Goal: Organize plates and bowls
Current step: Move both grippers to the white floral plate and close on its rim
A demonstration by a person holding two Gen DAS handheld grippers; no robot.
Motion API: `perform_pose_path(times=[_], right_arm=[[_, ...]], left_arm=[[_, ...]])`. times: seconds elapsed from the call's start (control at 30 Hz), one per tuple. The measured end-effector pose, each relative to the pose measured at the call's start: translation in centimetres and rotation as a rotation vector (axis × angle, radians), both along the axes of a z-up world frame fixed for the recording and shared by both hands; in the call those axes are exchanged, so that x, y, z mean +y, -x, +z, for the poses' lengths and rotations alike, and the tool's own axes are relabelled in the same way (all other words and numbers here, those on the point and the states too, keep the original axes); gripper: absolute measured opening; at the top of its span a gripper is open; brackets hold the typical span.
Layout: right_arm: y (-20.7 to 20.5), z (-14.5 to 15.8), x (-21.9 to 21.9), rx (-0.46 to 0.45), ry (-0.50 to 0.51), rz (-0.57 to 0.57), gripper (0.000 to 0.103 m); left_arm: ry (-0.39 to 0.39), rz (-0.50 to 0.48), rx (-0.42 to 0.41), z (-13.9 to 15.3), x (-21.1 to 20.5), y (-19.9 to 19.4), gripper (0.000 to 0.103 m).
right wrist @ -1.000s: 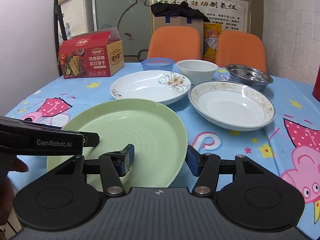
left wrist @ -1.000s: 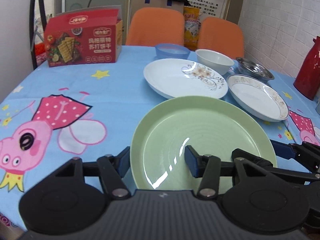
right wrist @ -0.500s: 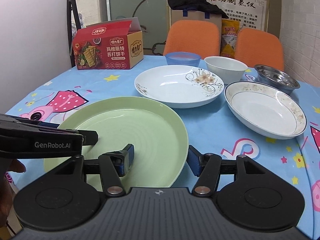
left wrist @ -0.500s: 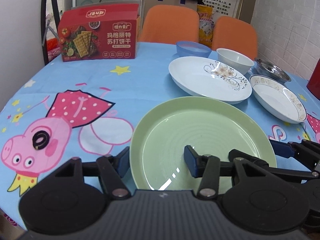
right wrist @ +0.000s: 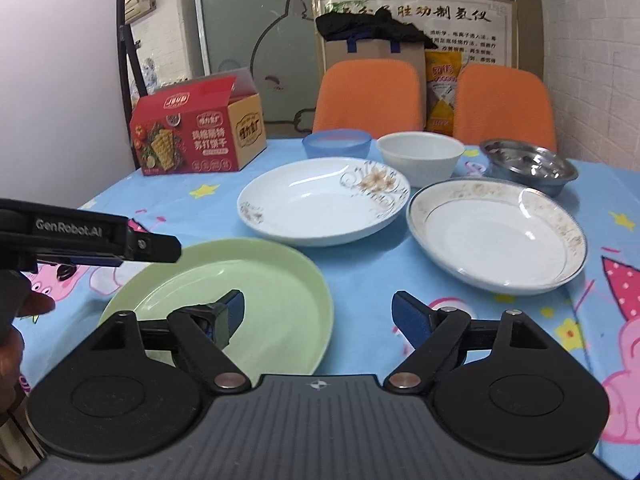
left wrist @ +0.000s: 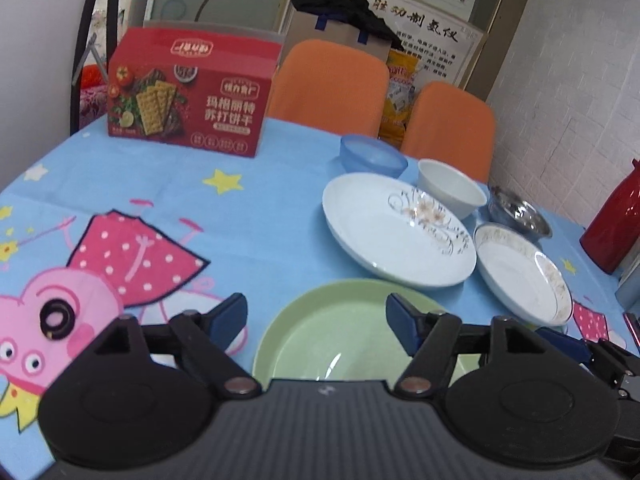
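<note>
A green plate (left wrist: 340, 332) (right wrist: 256, 292) lies flat on the cartoon tablecloth, nearest to me. My left gripper (left wrist: 318, 314) hovers at its left rim, jaws opening, with no pad touching it. My right gripper (right wrist: 320, 308) straddles the plate's right rim, jaws opening wide and pressing on nothing. Behind it lie a white floral plate (left wrist: 400, 236) (right wrist: 320, 204) and a gold-rimmed deep plate (left wrist: 524, 276) (right wrist: 496, 232). Further back stand a blue bowl (right wrist: 336, 144), a white bowl (right wrist: 420, 156) and a steel bowl (right wrist: 528, 164).
A red cracker box (left wrist: 188, 108) (right wrist: 196, 136) stands at the table's back left. A red flask (left wrist: 616, 228) is at the right edge. Two orange chairs (right wrist: 368, 96) sit behind the table. A hand (right wrist: 16, 320) shows at the left edge of the right wrist view.
Both grippers' jaws have spread wider. The left gripper has drawn back and a little up from the green plate, which now shows smaller and lower. The plate has stayed on the table.
</note>
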State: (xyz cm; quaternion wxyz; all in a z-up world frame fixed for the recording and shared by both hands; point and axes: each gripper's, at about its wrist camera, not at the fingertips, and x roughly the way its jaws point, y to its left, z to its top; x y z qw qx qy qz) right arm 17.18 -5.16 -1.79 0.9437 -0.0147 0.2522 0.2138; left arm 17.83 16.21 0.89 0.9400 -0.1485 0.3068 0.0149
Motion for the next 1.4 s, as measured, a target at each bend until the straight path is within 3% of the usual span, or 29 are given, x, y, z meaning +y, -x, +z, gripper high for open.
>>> perform_pose_path(times=[0.27,0.47,0.67,0.8,0.93,1.2,1.4], right_arm=[[-8.3,3.7,-0.8,-0.124,-0.042,0.03,0.103],[-14.5,1.7,-0.3,-0.014,-0.109,0.07,0.103],[-15.1,0.5,-0.3,0.031,-0.123,0.079,0.103],[-15.8,0.0,0.4,0.047,-0.094,0.084,0.103],[-16.4,-0.9,1.4,0.08,-0.068,0.097,0.103],[-16.4,-1.4,3.6,0.057,0.031,0.074,0.103],[-16.1,-1.4,3.5,0.051,0.0,0.12,0.103]], left_arm=[[-0.016,0.052,-0.021,1.4,0.8,-4.0,0.072],[-0.009,0.079,0.038,0.1,0.7,-7.5,0.072],[-0.048,0.046,0.062,-0.2,0.3,-11.7,0.072],[-0.022,0.031,0.065,-0.4,0.3,-13.3,0.072],[-0.02,0.02,0.068,-0.7,0.3,-13.7,0.072],[-0.014,0.026,0.079,-0.9,1.5,-13.4,0.072],[-0.003,0.037,0.105,-1.5,1.9,-13.9,0.072]])
